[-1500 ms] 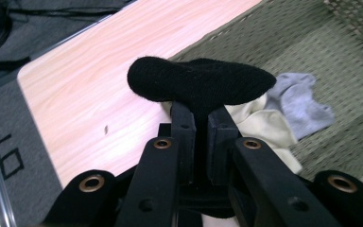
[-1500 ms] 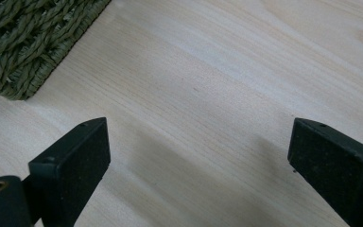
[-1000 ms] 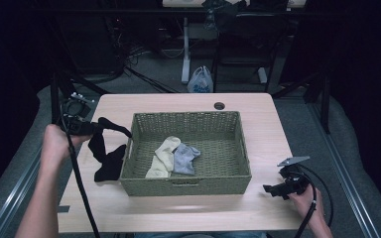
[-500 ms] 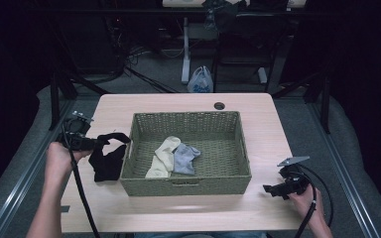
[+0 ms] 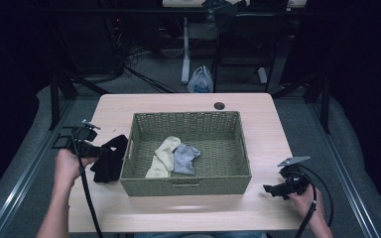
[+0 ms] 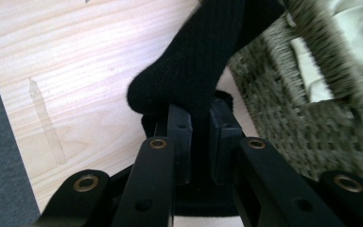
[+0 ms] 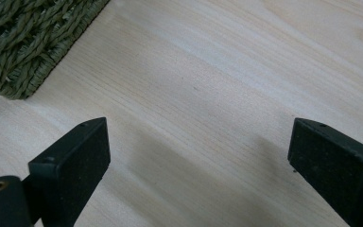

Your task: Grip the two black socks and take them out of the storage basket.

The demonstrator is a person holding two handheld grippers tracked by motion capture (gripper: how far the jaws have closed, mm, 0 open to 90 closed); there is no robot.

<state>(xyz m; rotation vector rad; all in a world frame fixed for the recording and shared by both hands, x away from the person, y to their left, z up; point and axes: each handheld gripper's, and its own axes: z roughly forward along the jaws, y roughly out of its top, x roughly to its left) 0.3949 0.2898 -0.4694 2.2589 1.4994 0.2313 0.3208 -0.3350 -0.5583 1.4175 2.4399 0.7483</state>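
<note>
black sock (image 5: 110, 158): on the table just left of the basket, bunched, upper end leaning on the basket's left wall; in the left gripper view (image 6: 203, 61) its ribbed fabric runs up from between the jaws.
left gripper (image 5: 95, 149): jaws narrow, clamped on the black sock; fabric pinched between the pads (image 6: 178, 137). Sits low at the table's left edge, in the left hand (image 5: 69, 166).
basket (image 5: 186, 186): woven, green-grey, rectangular, mid-table, touching the sock on its left side.
inside basket: cream sock (image 5: 162, 156) and grey sock (image 5: 186, 158), side by side, overlapping.
right gripper (image 5: 273, 189): jaws wide, nothing between them; bare wood under them in the right gripper view (image 7: 198, 156). On the table (image 5: 268, 129) near the basket's front-right corner, apart from it.
table hole (image 5: 220, 105): behind the basket, far edge.
</note>
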